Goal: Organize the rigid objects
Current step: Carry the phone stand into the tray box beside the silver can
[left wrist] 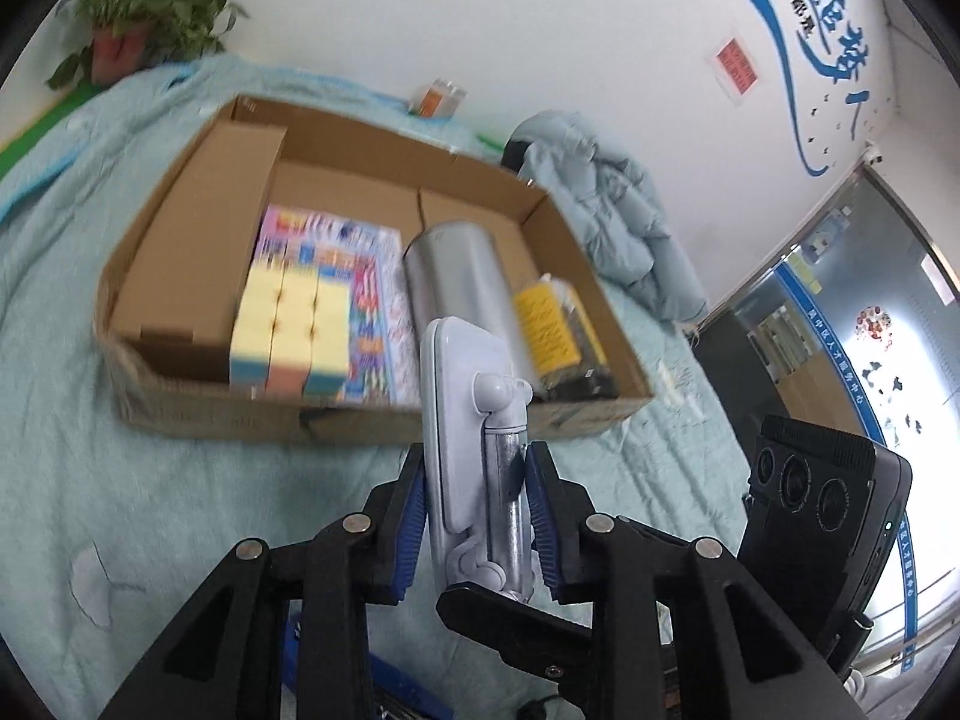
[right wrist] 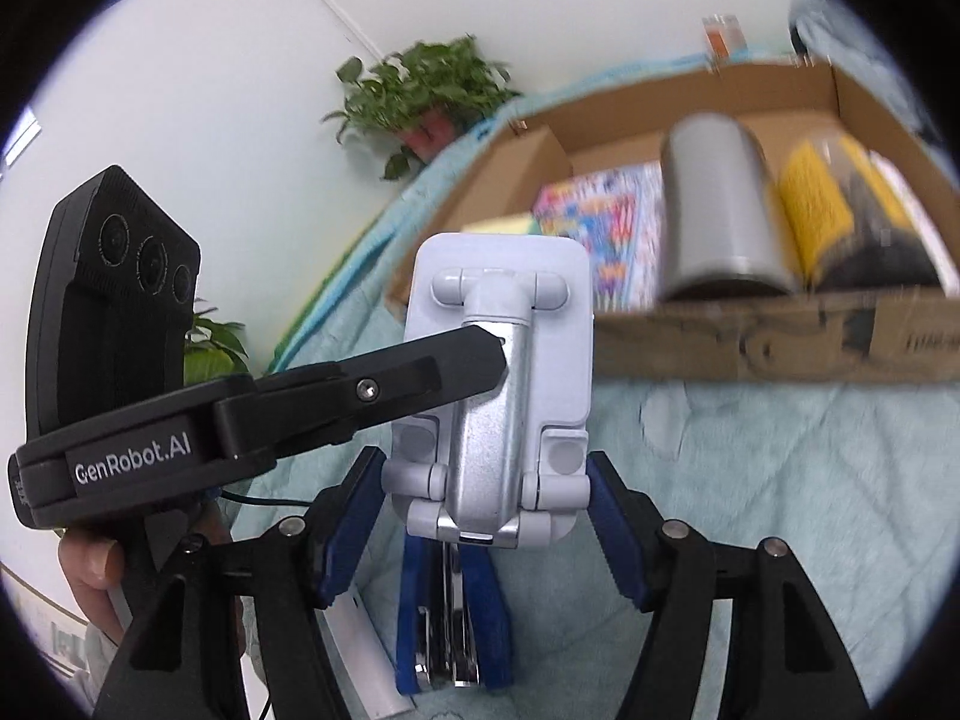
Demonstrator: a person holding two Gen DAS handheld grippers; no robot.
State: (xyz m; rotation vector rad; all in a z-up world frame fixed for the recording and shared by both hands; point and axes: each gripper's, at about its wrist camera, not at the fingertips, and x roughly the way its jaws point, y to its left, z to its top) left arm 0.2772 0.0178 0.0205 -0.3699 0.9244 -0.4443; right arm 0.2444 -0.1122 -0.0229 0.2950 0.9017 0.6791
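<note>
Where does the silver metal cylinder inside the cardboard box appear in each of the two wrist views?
Left wrist view: the silver cylinder lies near picture centre, inside the cardboard box, right of the colourful booklet.
Right wrist view: the cylinder is upper right, blurred, behind the box's front wall.
Shared landmark: the yellow-labelled block beside the cylinder on its right.

**Colours I see from both wrist cameras**

I see a white phone stand (left wrist: 465, 420) with a silver metal arm, between blue pads (left wrist: 543, 516). The cardboard box (left wrist: 180, 240) is brown. Inside it I see a pastel cube (left wrist: 291, 330) with yellow top, a many-coloured booklet (left wrist: 366, 276), a grey cylinder (left wrist: 456, 276) and a yellow-and-black pack (left wrist: 558, 330). The blanket (left wrist: 150, 510) is pale green-blue. A stapler (right wrist: 450, 618) is blue.
</note>
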